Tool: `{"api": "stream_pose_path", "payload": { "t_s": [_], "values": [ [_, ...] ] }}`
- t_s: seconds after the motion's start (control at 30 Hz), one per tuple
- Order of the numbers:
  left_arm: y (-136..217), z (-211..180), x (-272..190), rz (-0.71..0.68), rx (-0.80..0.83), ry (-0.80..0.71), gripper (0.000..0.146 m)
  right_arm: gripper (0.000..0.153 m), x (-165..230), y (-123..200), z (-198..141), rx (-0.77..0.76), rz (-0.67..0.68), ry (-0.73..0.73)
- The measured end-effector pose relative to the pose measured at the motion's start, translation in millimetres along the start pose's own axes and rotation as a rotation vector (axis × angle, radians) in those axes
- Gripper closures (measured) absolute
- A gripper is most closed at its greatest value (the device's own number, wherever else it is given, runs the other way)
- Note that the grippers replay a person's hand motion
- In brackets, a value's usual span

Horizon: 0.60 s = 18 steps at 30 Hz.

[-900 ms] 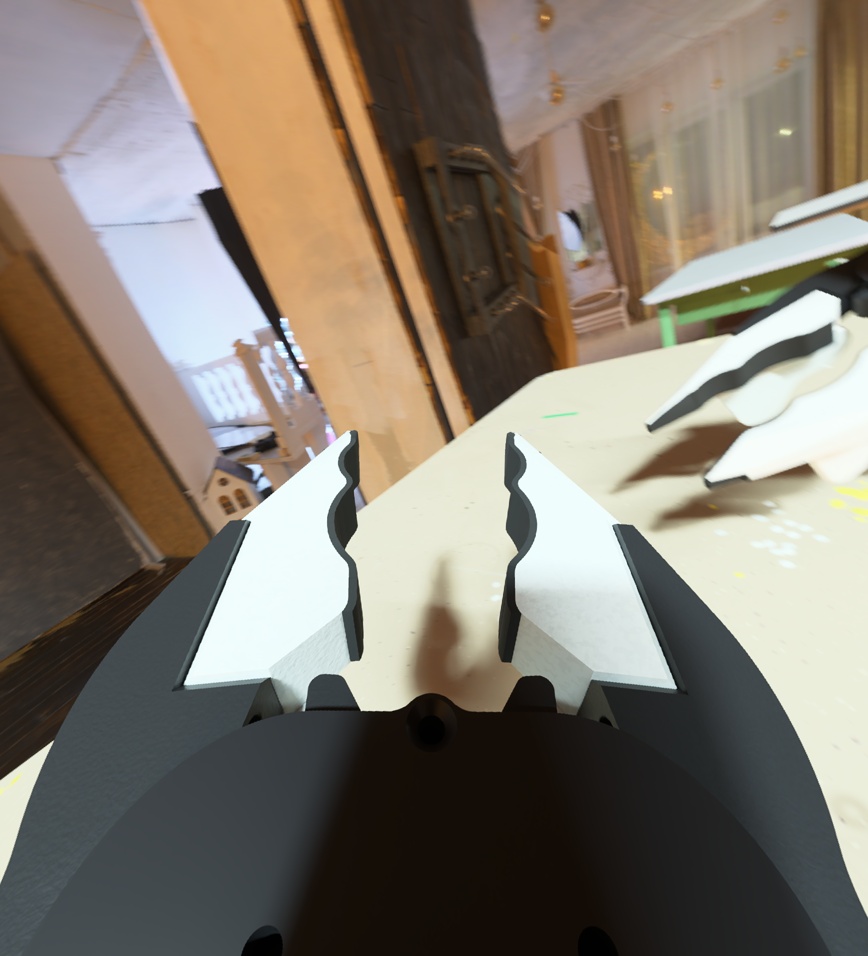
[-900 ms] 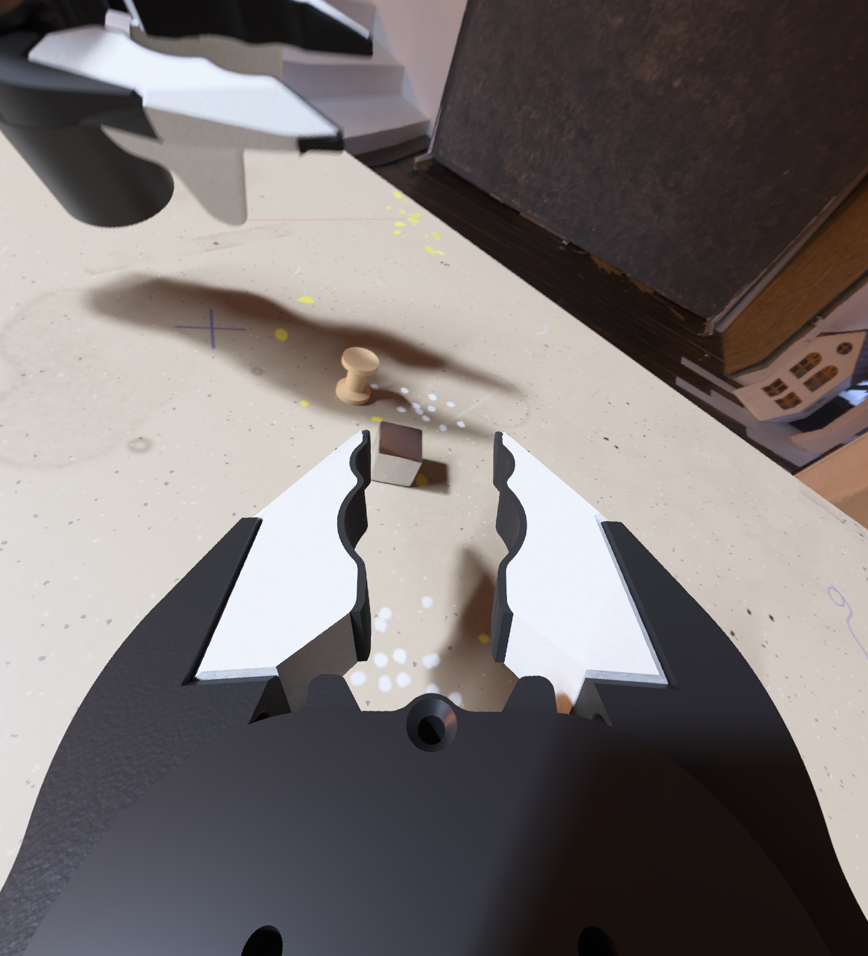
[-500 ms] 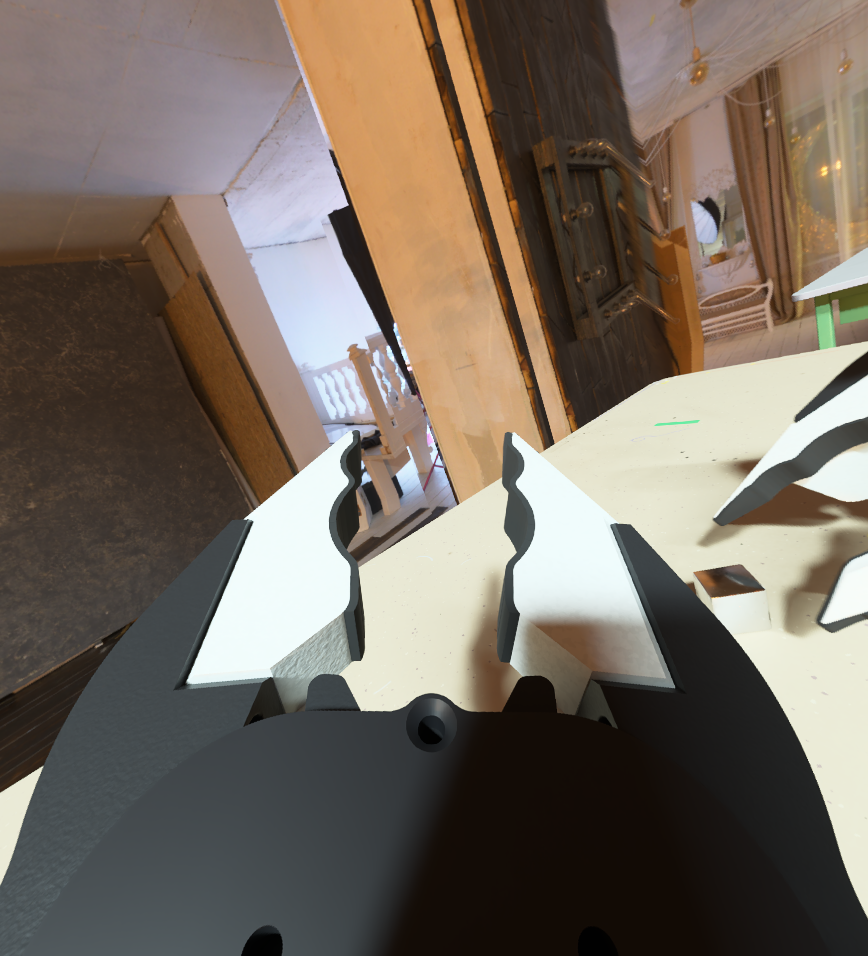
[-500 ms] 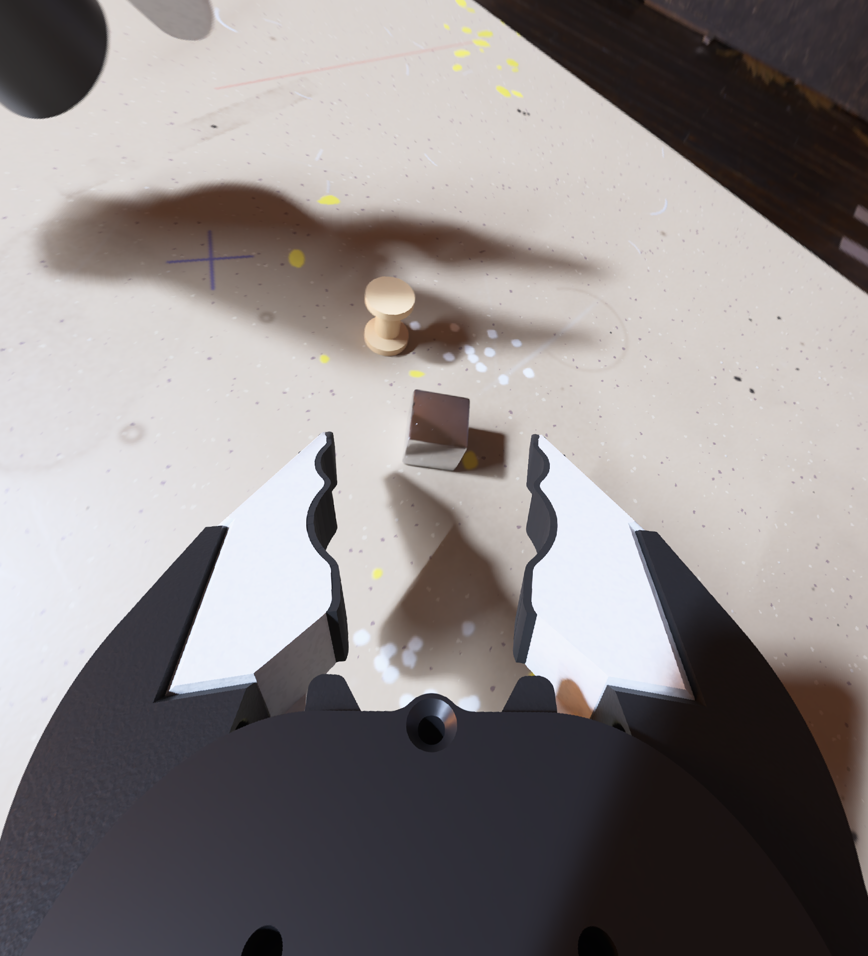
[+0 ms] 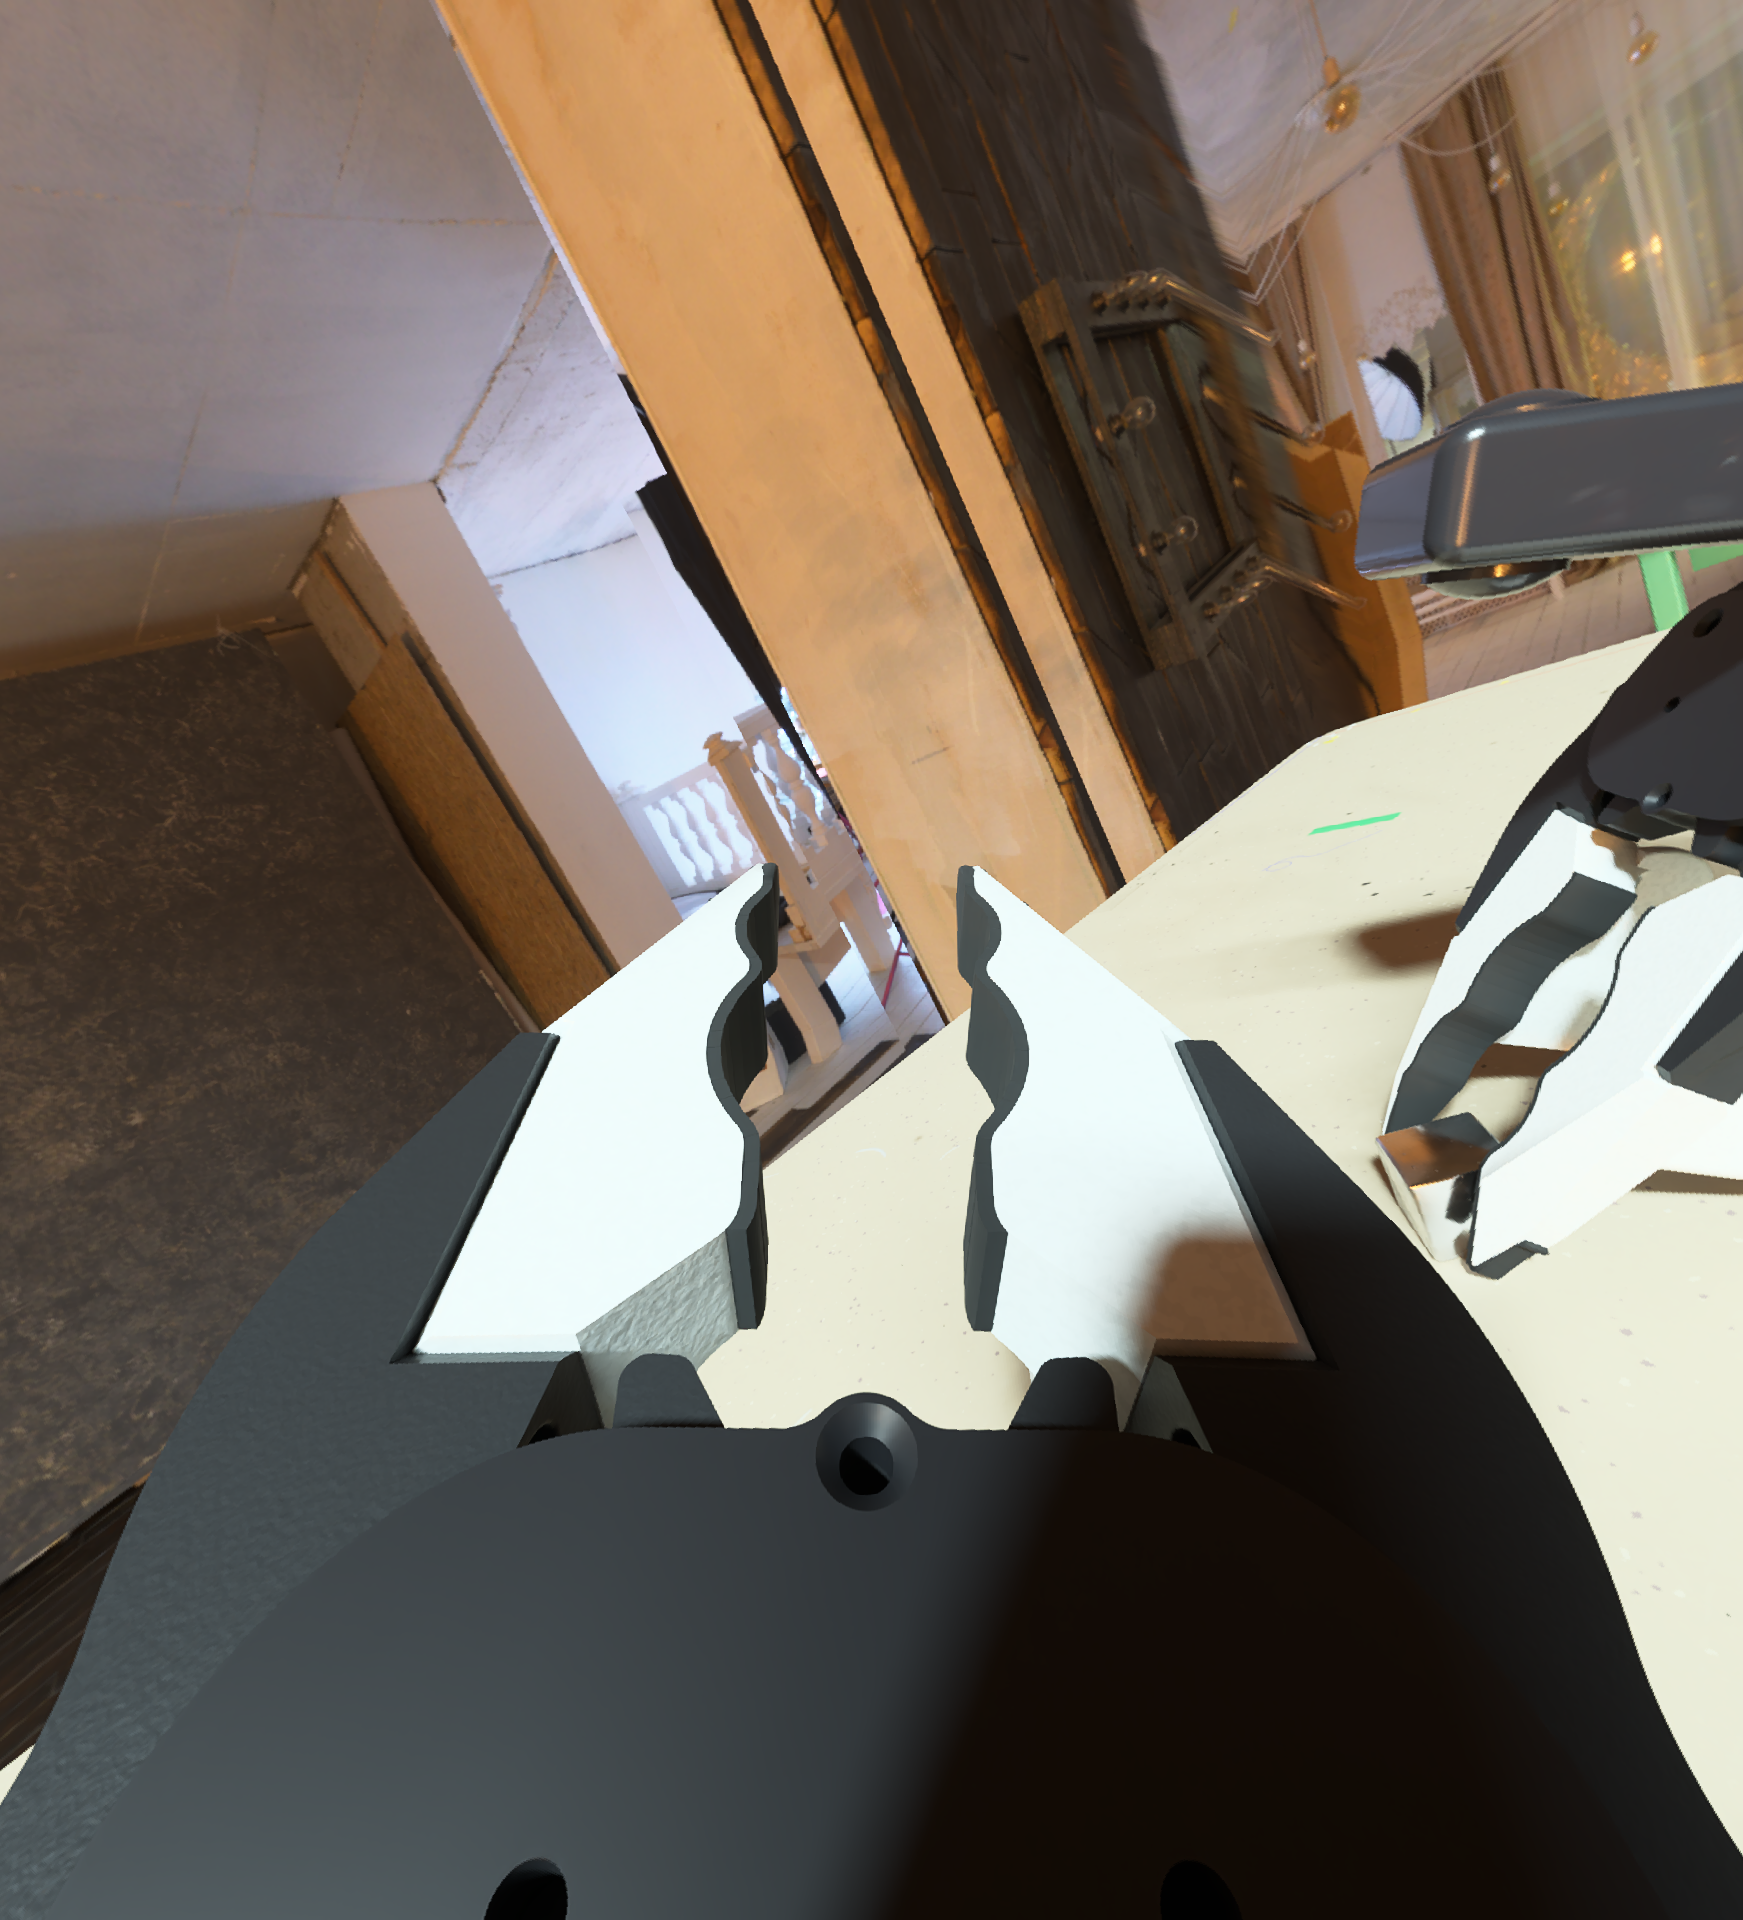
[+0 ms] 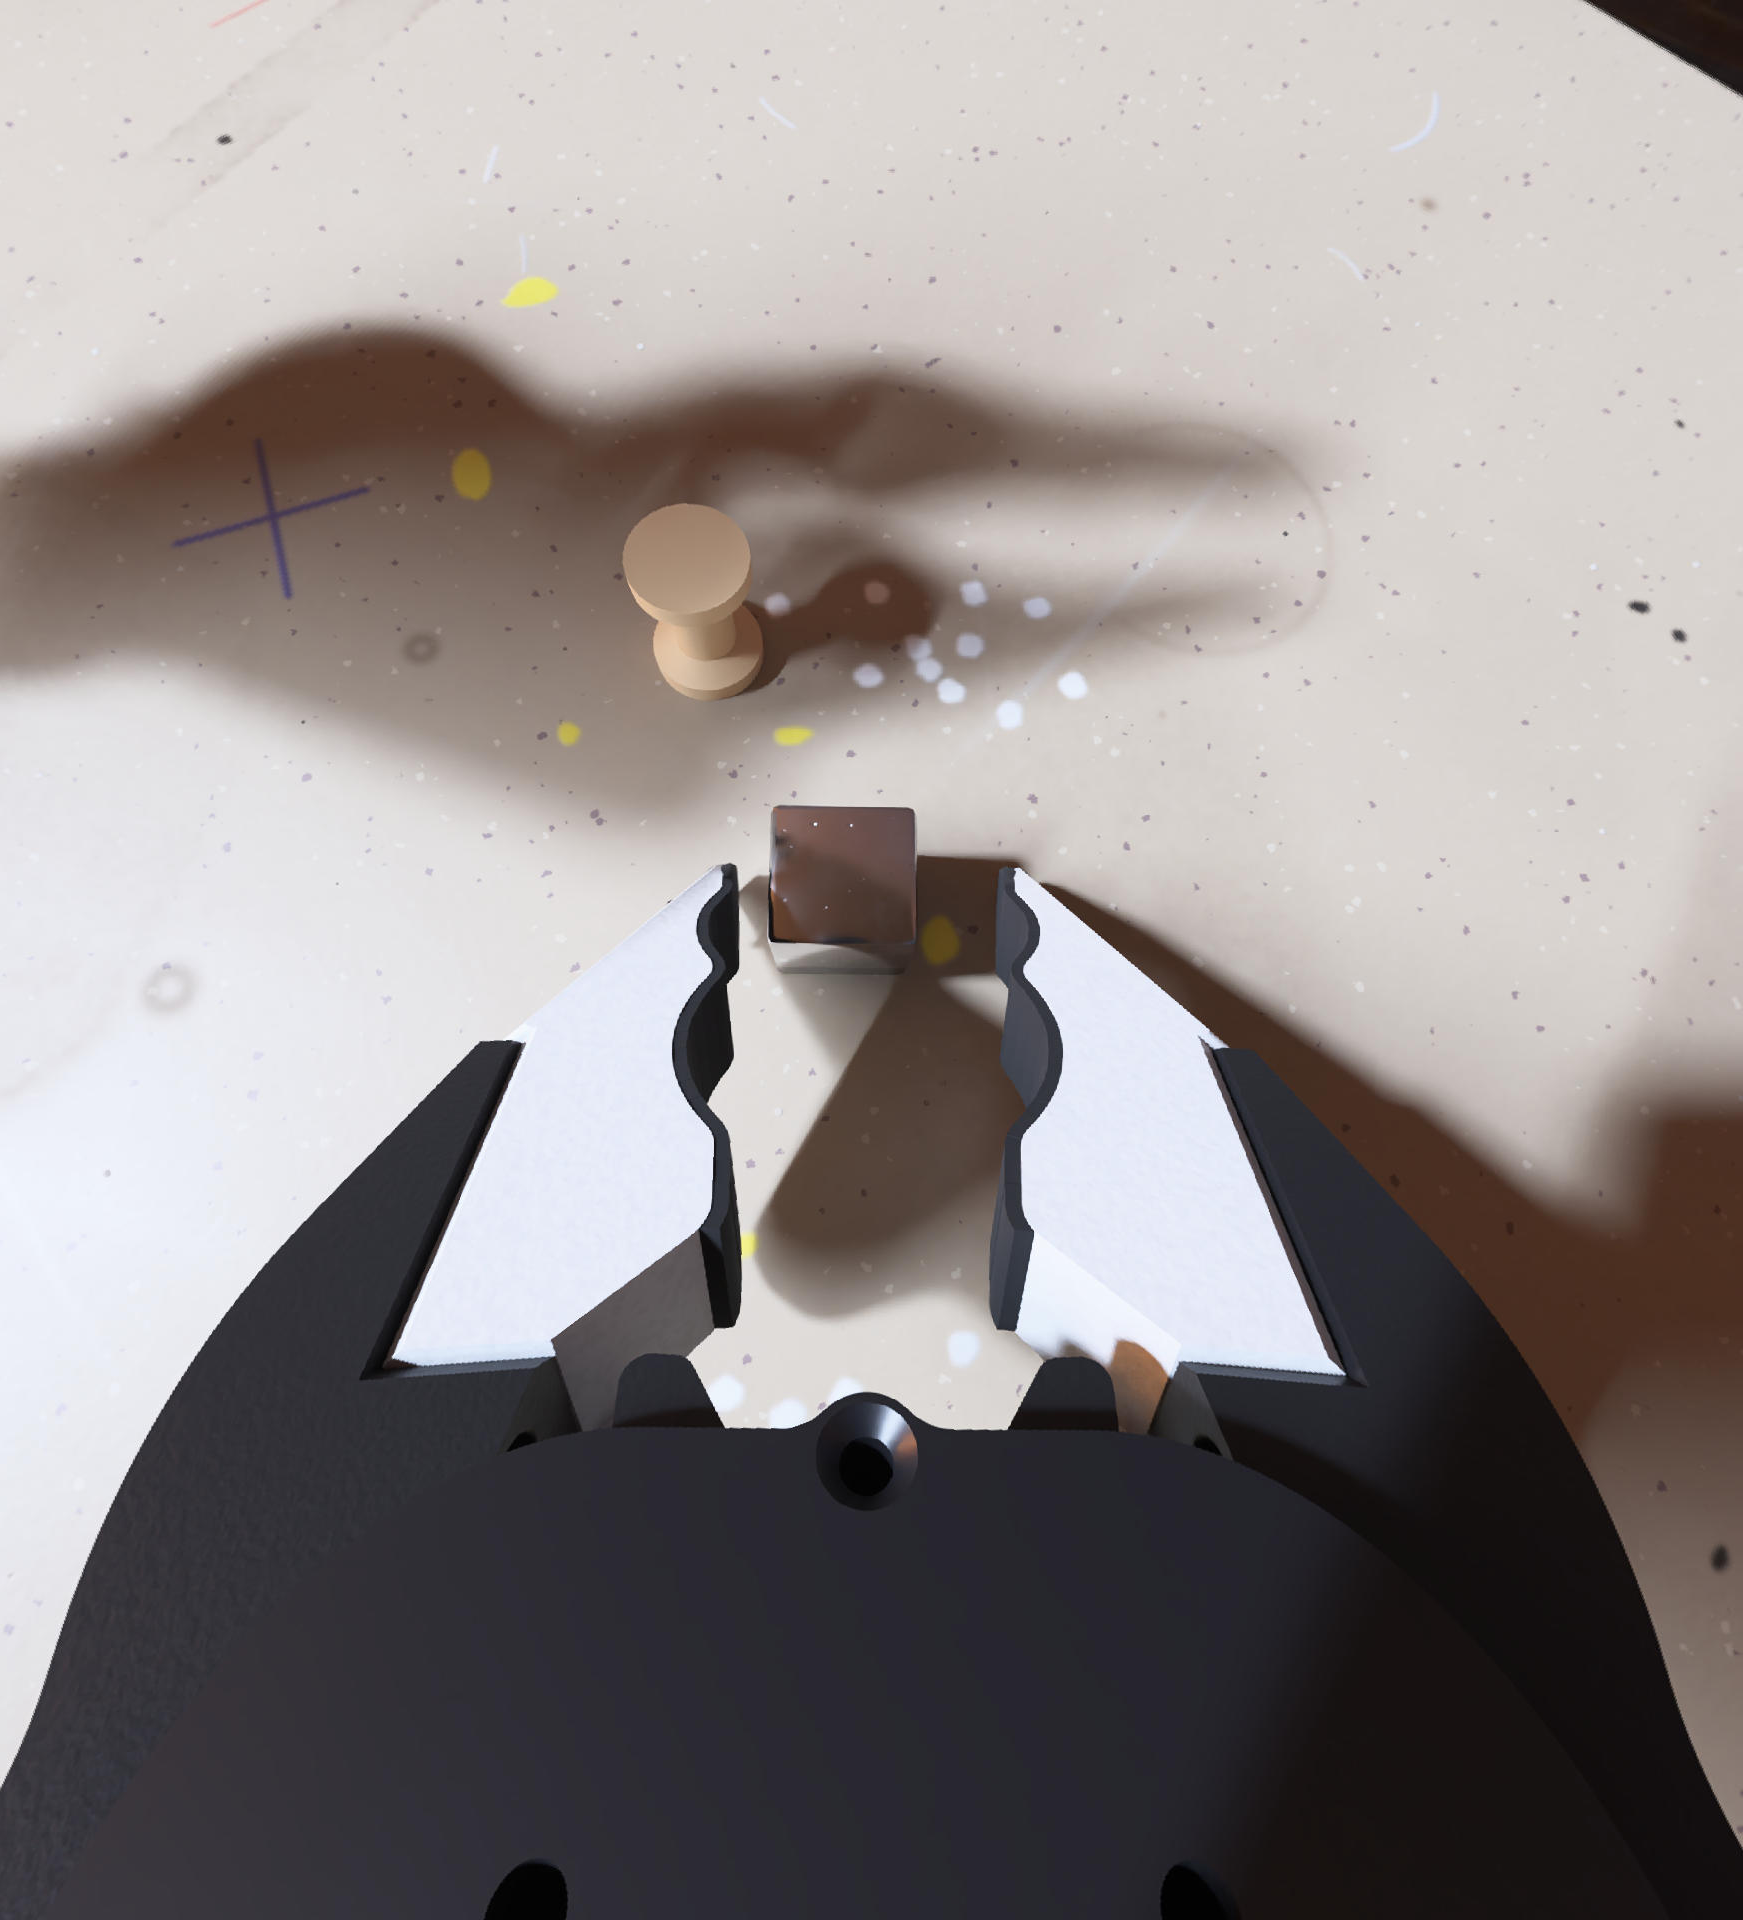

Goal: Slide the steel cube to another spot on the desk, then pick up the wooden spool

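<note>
Starting on the left: the left tool [image 5: 862, 904] hangs over the counter's [image 5: 1262, 914] edge with its jaws parted a moderate way and nothing between them; it points off toward the room beyond and touches neither task thing. I judge it is idle in this step.

Farther right, the spool [image 6: 692, 608] stands upright on one flange, in shadow, a little beyond and to the left of the cube [image 6: 843, 883], the two clearly apart.

The cube sits flat on the counter at the mouth of the right tool [image 6: 867, 883], between its two fingertips. The jaws are spread wider than the cube, with a gap showing on each side in the right wrist view, narrower on the left. From the left wrist view the right tool [image 5: 1449, 1184] reaches steeply down with its tips at the counter and the cube [image 5: 1433, 1158] partly hidden between them; I cannot tell whether either finger already touches it.

The step in hand looks like the first one, setting up to slide the cube; the spool pick-up is not yet begun. The next move likely calls for either closing lightly on the cube or pressing one finger against its side, then pushing low along the counter, steering away from the spool so it is not knocked over.
</note>
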<state>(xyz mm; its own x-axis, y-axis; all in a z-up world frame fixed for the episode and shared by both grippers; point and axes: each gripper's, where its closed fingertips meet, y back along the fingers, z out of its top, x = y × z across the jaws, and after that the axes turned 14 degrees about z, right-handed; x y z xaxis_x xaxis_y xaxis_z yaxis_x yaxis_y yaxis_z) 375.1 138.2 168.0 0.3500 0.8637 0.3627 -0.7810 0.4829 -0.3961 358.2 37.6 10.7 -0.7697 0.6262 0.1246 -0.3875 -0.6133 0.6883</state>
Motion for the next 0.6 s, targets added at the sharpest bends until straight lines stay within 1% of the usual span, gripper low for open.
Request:
{"api": "stream_pose_path", "payload": {
  "t_s": [0.1,0.13,0.17,0.2,0.23,0.43,0.6],
  "values": [
    [0.1,0.3,2.3,0.007,0.001,0.015,0.112,0.098,0.5,1.0,0.8,-0.008,-0.016,0.013],
    [0.0,0.1,2.7,0.008,0.002,0.018,0.112,0.098,2.1,1.3,1.2,-0.010,-0.012,0.016],
    [0.0,-0.2,2.8,0.008,0.003,0.020,0.112,0.107,4.4,1.3,1.8,-0.013,-0.006,0.020],
    [-0.1,-0.5,2.6,0.007,0.005,0.022,0.112,0.123,7.1,1.2,2.3,-0.016,0.003,0.023],
    [-0.1,-0.9,2.4,0.006,0.006,0.021,0.112,0.125,10.6,0.9,2.9,-0.018,0.014,0.028],
    [0.3,-4.2,-5.4,-0.014,0.012,-0.031,0.112,0.125,33.5,-3.8,3.0,-0.015,0.071,0.065],
    [0.3,-4.4,-5.6,-0.017,0.014,-0.025,0.112,0.125,59.0,-7.7,3.9,-0.010,0.153,0.121]
  ]
}}
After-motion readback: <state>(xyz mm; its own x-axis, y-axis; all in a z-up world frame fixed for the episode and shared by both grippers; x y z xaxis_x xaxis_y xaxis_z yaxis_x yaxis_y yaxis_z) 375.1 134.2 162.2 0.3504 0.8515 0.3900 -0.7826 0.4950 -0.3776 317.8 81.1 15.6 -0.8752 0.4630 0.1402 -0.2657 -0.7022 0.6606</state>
